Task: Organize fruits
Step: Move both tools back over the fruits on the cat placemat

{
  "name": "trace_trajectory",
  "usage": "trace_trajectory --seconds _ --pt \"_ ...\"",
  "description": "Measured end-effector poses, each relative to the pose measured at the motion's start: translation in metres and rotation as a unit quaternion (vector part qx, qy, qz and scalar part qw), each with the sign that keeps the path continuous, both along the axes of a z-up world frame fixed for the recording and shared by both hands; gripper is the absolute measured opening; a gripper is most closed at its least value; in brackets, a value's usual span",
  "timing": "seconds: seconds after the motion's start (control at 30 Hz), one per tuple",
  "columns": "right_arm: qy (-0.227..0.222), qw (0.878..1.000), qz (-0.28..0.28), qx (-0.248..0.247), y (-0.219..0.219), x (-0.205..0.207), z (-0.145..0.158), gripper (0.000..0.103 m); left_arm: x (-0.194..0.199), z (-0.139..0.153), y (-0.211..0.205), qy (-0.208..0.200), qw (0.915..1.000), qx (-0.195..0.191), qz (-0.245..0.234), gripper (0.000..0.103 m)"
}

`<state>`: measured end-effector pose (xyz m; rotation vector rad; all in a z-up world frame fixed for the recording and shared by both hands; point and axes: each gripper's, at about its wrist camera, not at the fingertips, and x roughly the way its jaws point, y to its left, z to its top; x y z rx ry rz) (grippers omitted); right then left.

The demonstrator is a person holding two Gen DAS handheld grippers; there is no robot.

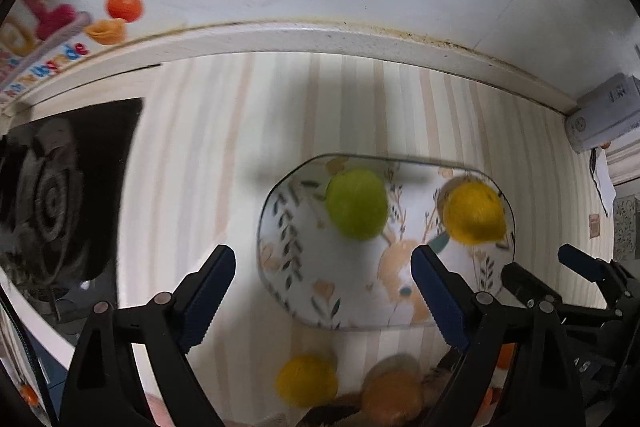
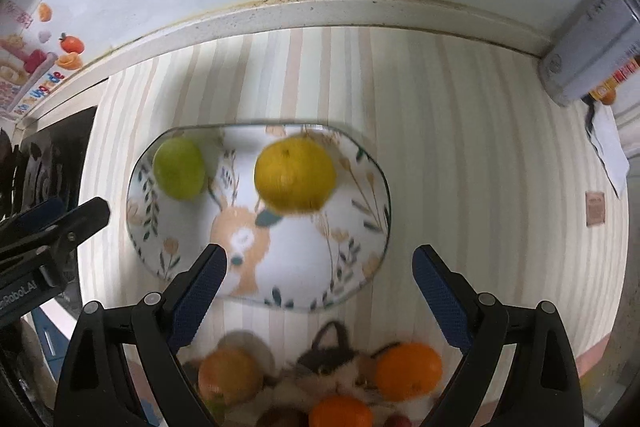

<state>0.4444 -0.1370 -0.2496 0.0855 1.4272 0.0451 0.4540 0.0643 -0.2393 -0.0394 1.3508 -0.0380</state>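
Note:
A floral plate with a deer print (image 1: 304, 291) (image 2: 352, 267) lies on the striped tablecloth. On it rest a green fruit (image 1: 357, 203) (image 2: 179, 169) and a yellow citrus (image 1: 474, 213) (image 2: 295, 180). My left gripper (image 1: 323, 267) hangs above the plate's near left side, open, nothing between its fingers. My right gripper (image 2: 320, 267) hovers over the plate's near edge, open and empty; it also shows at the right of the left wrist view (image 1: 560, 267). Nearer me lie more fruit: a yellow one (image 1: 306, 381), a brownish-orange one (image 1: 394, 393) (image 2: 230, 373) and two oranges (image 2: 408, 371) (image 2: 340, 413).
A black stove burner (image 1: 52, 195) sits left of the cloth. A white ledge (image 1: 320, 39) and tiled wall close the back. A grey box (image 2: 588, 47) stands at the back right corner, papers beside it. A dark patterned object (image 2: 328, 355) lies among the near fruit.

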Motion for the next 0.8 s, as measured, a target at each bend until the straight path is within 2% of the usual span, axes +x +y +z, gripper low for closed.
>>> trace_trajectory --seconds 0.33,0.8 --pt "-0.018 1.0 0.013 0.003 0.008 -0.068 0.041 0.096 -0.067 0.036 0.002 -0.031 0.9995 0.007 0.007 0.09" --pt "-0.064 0.997 0.021 0.027 0.013 -0.128 0.108 0.096 -0.136 0.087 0.004 -0.064 0.998 -0.002 0.001 0.09"
